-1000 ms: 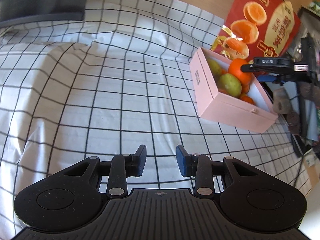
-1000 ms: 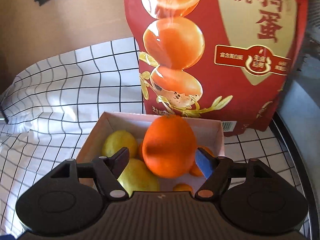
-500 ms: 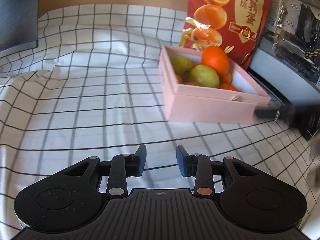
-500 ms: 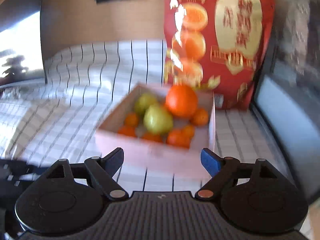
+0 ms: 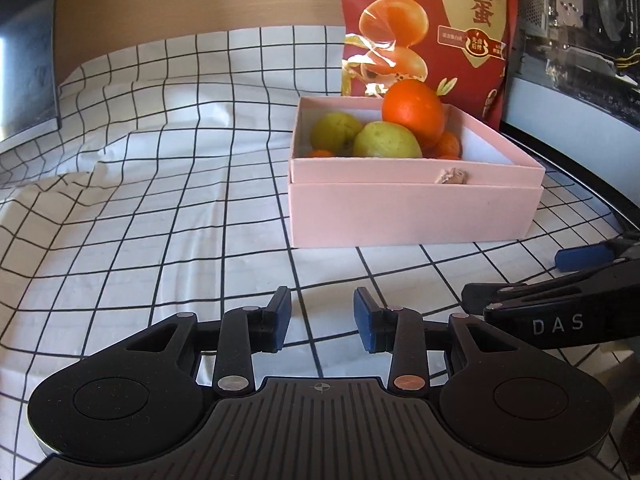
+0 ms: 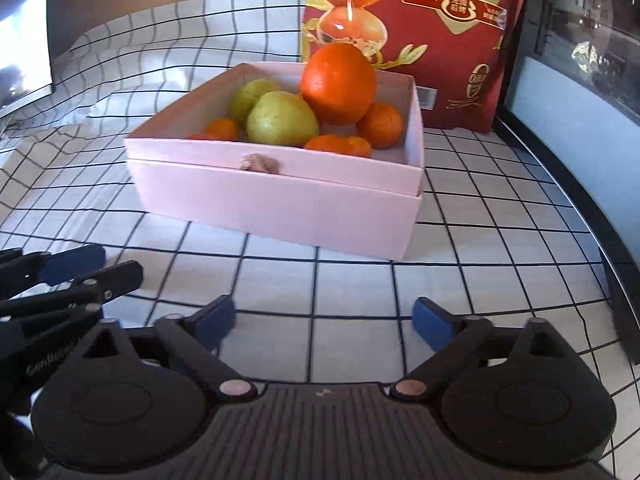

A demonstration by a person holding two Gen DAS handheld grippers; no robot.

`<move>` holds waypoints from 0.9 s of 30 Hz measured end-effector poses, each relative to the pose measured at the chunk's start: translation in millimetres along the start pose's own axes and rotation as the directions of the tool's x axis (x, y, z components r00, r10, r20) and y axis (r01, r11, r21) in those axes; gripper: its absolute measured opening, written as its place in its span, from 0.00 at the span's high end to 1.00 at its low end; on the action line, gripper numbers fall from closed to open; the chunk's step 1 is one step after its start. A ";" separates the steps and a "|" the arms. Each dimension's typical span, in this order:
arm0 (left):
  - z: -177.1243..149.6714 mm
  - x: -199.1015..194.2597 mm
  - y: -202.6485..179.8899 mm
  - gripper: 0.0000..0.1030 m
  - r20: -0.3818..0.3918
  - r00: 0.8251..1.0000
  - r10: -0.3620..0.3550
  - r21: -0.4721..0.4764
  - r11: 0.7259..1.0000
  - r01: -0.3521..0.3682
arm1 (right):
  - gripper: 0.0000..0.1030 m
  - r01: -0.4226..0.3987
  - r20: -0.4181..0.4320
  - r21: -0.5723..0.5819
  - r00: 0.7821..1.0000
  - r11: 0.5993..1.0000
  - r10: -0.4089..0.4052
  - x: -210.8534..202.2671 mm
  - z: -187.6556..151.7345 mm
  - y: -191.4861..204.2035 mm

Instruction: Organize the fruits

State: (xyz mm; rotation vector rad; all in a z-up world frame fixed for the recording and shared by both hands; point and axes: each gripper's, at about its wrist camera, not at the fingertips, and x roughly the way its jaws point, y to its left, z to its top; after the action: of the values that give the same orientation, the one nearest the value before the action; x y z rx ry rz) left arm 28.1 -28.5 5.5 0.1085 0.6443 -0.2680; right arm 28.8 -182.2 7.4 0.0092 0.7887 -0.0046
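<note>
Box (image 6: 276, 196): pink, on checked cloth (image 5: 160, 200), near wall facing both grippers.
Fruit: big orange (image 6: 338, 84) tops two pears (image 6: 280, 120) and small oranges inside box.
Left gripper (image 5: 322, 318): jaws opening, narrow gap, nothing between.
Right gripper (image 6: 324, 318): jaws opening wide, empty.
Clearance: bare cloth left of box; red bag (image 6: 420, 20) just behind it.

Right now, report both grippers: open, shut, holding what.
Left gripper: jaws opening, nothing between them.
Right gripper: jaws opening wide, nothing between them.
</note>
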 end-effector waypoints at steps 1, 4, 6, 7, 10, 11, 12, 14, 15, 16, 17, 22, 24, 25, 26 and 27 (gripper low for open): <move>0.3 0.4 -1.0 0.62 0.000 1.000 0.006 -0.005 1.000 -0.006 | 0.01 -0.009 0.004 0.016 1.000 1.000 0.009 2.1 -0.6 -3.2; 0.2 0.3 -3.9 0.62 0.000 1.000 0.021 0.000 1.000 -0.021 | 0.00 -0.014 0.043 0.011 0.999 1.000 0.013 6.4 -2.7 -7.6; 0.1 0.2 -3.2 0.62 0.000 1.000 0.021 -0.005 1.000 -0.021 | 0.00 -0.016 0.052 0.007 0.999 1.000 0.015 8.0 -2.1 -8.4; 0.0 0.3 -2.8 0.62 0.000 1.000 0.020 -0.005 1.000 -0.020 | 0.00 -0.015 0.059 0.003 0.998 1.000 0.014 8.0 -2.4 -8.1; 0.0 0.2 -1.0 0.62 0.000 1.000 0.013 -0.010 1.000 -0.013 | 0.00 -0.019 0.103 -0.009 0.994 1.000 0.019 8.9 -5.8 -7.8; 0.1 0.1 -1.1 0.62 0.000 1.000 0.013 -0.010 1.000 -0.013 | 0.00 -0.026 0.100 0.000 0.995 1.000 0.026 9.0 -5.2 -9.0; 0.1 0.1 -1.0 0.62 0.000 1.000 0.013 -0.010 1.000 -0.013 | 0.00 -0.027 0.100 0.002 0.995 1.000 0.027 8.9 -4.7 -9.5; 0.2 0.1 -0.9 0.62 -0.001 1.000 0.012 -0.011 1.000 -0.012 | 0.00 -0.027 0.100 0.002 0.995 1.000 0.026 8.0 -4.4 -9.5; 0.1 -0.1 -0.9 0.62 -0.001 1.000 0.012 -0.012 1.000 -0.012 | 0.00 -0.026 0.100 0.001 0.995 1.000 0.026 8.0 -4.5 -9.3; 0.1 -0.1 -0.9 0.62 0.000 1.000 0.012 -0.012 1.000 -0.012 | 0.00 -0.026 0.100 0.001 0.995 1.000 0.026 7.9 -4.3 -9.3; 0.2 -0.2 -1.0 0.62 -0.001 1.000 0.012 -0.011 1.000 -0.012 | 0.00 -0.026 0.100 0.001 0.995 1.000 0.026 7.9 -4.4 -9.3; 0.3 -0.2 -1.2 0.62 -0.001 1.000 0.012 -0.012 1.000 -0.012 | 0.00 -0.026 0.100 0.001 0.995 1.000 0.026 7.9 -4.3 -9.4; 0.2 -0.2 -1.1 0.62 -0.001 1.000 0.013 -0.011 1.000 -0.013 | 0.00 -0.026 0.100 0.001 0.995 1.000 0.026 7.9 -4.4 -9.3; 0.2 -0.1 -1.1 0.62 -0.001 1.000 0.012 -0.012 1.000 -0.012 | 0.00 -0.026 0.100 0.001 0.995 1.000 0.026 7.9 -4.0 -9.6; 0.3 -0.1 -1.2 0.62 -0.001 1.000 0.012 -0.012 1.000 -0.012 | 0.00 -0.026 0.100 0.001 0.995 1.000 0.026 7.9 -4.3 -9.4; 0.2 -0.1 -1.2 0.62 -0.001 1.000 0.012 -0.012 1.000 -0.012 | 0.00 -0.026 0.100 0.001 0.995 1.000 0.026 7.9 -4.4 -9.4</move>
State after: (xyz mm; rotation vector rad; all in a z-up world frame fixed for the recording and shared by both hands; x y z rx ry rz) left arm 27.8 -29.7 5.8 0.1011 0.6454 -0.2523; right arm 31.2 -191.5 -1.4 0.0218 0.6885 0.0186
